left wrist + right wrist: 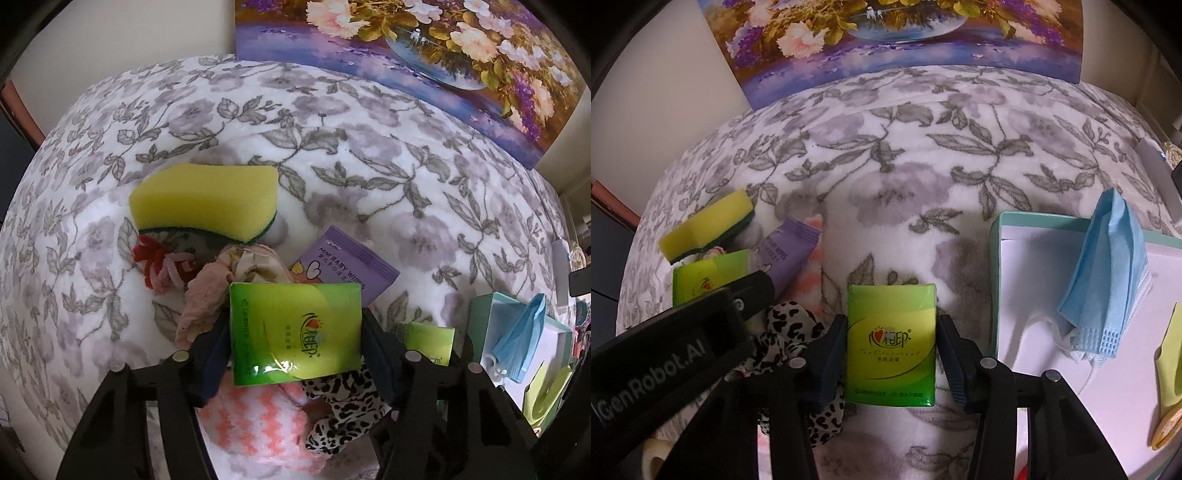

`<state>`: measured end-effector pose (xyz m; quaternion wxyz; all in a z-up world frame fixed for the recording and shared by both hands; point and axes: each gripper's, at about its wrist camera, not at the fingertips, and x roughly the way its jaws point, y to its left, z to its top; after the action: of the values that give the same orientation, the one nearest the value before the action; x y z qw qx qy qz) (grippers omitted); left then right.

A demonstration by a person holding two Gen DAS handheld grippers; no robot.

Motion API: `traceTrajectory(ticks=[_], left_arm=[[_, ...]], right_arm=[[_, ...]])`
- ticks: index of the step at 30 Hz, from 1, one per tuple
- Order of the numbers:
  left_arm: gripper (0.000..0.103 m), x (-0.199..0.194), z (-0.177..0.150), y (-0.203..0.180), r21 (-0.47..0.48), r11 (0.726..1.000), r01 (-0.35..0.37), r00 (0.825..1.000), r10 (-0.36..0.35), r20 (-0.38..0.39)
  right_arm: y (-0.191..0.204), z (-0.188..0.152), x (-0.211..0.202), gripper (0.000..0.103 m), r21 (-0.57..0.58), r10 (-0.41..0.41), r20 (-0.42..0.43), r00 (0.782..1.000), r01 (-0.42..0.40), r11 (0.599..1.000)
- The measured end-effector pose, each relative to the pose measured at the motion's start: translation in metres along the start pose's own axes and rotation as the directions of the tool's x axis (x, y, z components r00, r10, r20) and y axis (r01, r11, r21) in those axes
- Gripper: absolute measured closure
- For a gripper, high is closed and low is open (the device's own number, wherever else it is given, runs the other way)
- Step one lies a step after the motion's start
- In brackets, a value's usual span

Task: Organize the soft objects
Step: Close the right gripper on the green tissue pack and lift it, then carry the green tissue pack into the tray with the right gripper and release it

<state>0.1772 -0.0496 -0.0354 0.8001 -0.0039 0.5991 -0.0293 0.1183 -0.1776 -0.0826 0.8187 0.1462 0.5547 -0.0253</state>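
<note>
My left gripper (295,332) is shut on a green tissue pack (295,328) and holds it above a pile of soft things: a yellow sponge (207,203), a purple baby-wipes pack (343,262), pink cloth (207,299), a pink-and-white fluffy cloth (255,421) and a leopard-print cloth (347,410). My right gripper (892,350) is shut on a second green tissue pack (892,343), left of the open teal box (997,258). A blue face mask (1108,280) hangs over the box's far wall.
The floral blanket (905,166) covers the surface. A flower painting (886,37) leans at the back. A yellow-green item (1167,373) lies in the box at the right. A tape roll (653,458) shows at the lower left.
</note>
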Motion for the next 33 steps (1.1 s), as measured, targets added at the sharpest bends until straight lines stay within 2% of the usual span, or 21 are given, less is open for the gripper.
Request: traceTrajectory(ticks=[9,19,26,33], left_arm=[[0.037,-0.011,0.004,0.014,-0.034,0.998,0.047,0.999,-0.047,0.007],[0.037,-0.050,0.009,0.034,-0.064,0.990,0.123,0.991,-0.119,0.066],[0.037,-0.078,0.010,0.048,-0.099,0.985,0.143,0.985,-0.132,0.109],[0.037,-0.095,0.009,0.045,-0.089,0.989,0.120,0.984,-0.106,0.145]], right_arm=[[-0.005,0.003,-0.010,0.053,0.028,0.004,0.007,1.000,-0.004,1.000],[-0.011,0.015,-0.046,0.053,0.072,0.013,0.059,0.998,-0.018,0.997],[-0.014,0.018,-0.070,0.053,0.088,0.021,0.081,0.996,-0.028,0.996],[-0.021,0.019,-0.079,0.053,0.099,0.001,0.071,0.997,-0.008,0.995]])
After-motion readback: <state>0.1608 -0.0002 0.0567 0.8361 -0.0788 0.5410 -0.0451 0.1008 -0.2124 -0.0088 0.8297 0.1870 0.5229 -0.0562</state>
